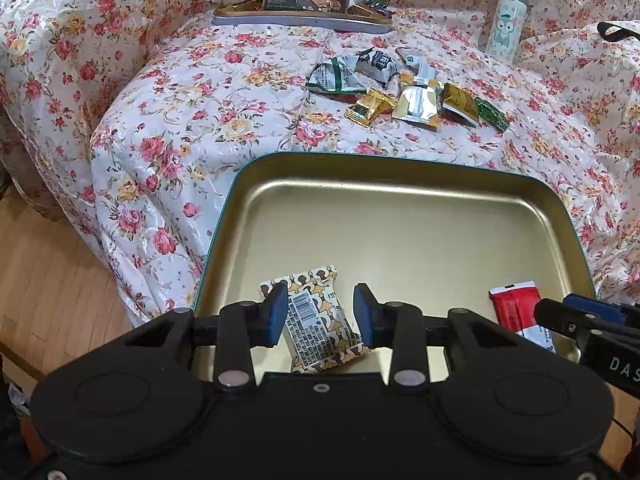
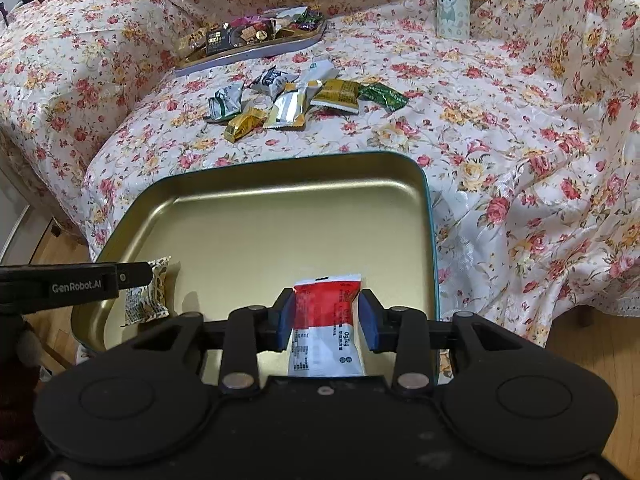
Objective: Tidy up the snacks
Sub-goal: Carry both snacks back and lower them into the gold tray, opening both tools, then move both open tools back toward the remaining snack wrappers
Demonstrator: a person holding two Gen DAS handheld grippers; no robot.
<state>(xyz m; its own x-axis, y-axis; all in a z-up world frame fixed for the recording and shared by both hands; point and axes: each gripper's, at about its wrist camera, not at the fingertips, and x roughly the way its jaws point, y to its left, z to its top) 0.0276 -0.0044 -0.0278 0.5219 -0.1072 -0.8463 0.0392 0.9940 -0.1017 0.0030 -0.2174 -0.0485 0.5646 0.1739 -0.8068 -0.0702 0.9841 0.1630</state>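
A gold tin tray (image 1: 400, 216) with a teal rim lies at the near edge of the flowered cloth; it also shows in the right wrist view (image 2: 280, 216). My left gripper (image 1: 321, 314) is open, its blue pads either side of a brown-patterned snack packet (image 1: 316, 320) lying in the tray. My right gripper (image 2: 327, 320) is open around a red and white snack packet (image 2: 326, 320) lying in the tray. That red packet (image 1: 516, 308) shows at right in the left wrist view. A pile of several loose snacks (image 1: 400, 88) lies beyond the tray.
A second tray (image 1: 300, 12) full of snacks sits at the back. A pale bottle (image 1: 506, 20) with a cartoon print stands at the back right. The cloth drops to wooden floor (image 1: 52, 280) on the left.
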